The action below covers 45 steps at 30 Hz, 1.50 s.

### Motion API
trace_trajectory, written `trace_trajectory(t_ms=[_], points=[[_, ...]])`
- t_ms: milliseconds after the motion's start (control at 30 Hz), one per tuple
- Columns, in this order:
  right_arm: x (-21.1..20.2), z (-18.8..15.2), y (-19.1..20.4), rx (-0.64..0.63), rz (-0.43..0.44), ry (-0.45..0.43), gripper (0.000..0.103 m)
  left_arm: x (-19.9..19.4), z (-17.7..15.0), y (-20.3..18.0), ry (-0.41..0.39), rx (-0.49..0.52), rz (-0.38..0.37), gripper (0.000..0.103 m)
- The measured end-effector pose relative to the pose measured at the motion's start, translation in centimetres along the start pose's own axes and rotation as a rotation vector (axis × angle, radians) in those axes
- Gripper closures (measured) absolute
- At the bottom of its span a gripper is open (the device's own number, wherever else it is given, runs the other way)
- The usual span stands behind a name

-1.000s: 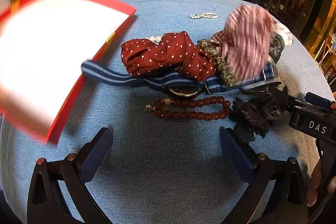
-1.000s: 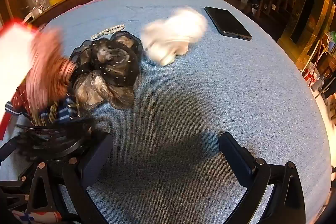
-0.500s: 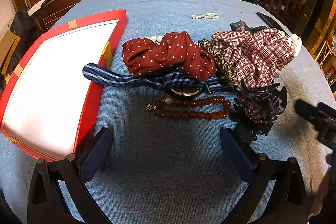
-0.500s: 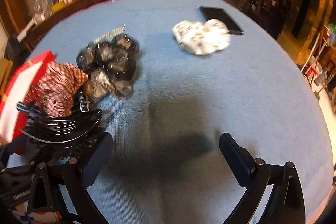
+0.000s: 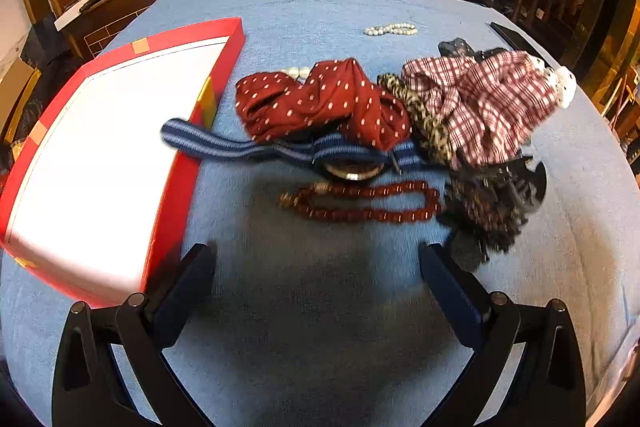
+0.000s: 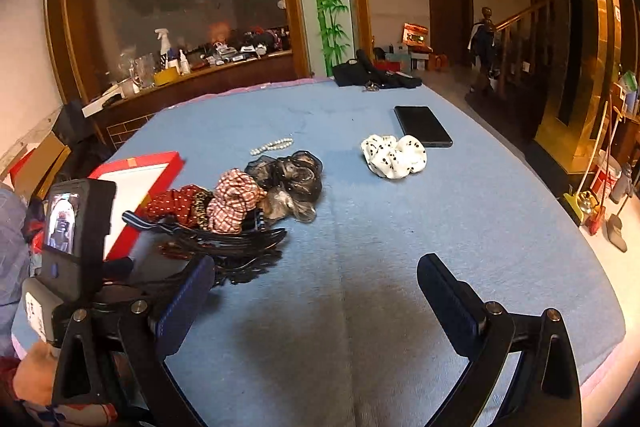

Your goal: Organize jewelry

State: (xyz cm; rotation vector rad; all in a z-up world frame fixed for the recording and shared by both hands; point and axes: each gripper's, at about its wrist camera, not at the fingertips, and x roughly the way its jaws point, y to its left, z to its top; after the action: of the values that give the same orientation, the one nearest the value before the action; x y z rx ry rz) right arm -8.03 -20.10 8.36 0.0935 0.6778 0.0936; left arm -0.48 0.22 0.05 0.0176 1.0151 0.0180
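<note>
while both grippers, left (image 5: pixel 316 269) and right (image 6: pixel 314 281), gape empty, the red bead bracelet (image 5: pixel 362 201) lies lengthwise left-to-right; only the right view shows the white dotted scrunchie (image 6: pixel 394 155).

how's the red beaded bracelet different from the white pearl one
The red beaded bracelet is dark amber-red with a small metal charm at one end; the white pearl bracelet is pale and plain. The red one lies near the left tool, just below the striped band and the pile of scrunchies; the pearl one lies alone, farther back on the blue table cover. The red one looks longer, though it is closer. Both lie flat as flattened loops.
</note>
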Motion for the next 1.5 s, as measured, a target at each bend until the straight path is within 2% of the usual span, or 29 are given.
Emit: trace_trajectory(t_ms=[33,267,467,700,900,1500], points=[[0.6,0.7,0.7,-0.002,0.001,0.002,0.000,-0.6,-0.1,-0.1,-0.018,0.006,0.004,0.000],[-0.8,0.8,-0.6,0.063,-0.009,-0.022,0.000,-9.5,-2.6,1.8,-0.295,0.047,0.014,0.000],[-1.1,1.2,0.1,0.057,-0.022,-0.028,0.000,-12.5,-2.4,3.1,-0.374,0.041,0.023,0.000],[-1.2,1.4,1.8,0.018,-0.020,-0.025,0.000,-12.2,-2.8,3.5,-0.353,0.052,0.015,0.000],[-0.9,1.2,1.7,0.024,-0.017,-0.008,0.000,-10.7,-3.1,3.6,-0.296,0.052,0.014,0.000],[-0.2,1.0,1.8,0.026,-0.013,0.015,0.000,-10.4,-3.3,3.3,-0.288,0.069,0.026,0.000]])
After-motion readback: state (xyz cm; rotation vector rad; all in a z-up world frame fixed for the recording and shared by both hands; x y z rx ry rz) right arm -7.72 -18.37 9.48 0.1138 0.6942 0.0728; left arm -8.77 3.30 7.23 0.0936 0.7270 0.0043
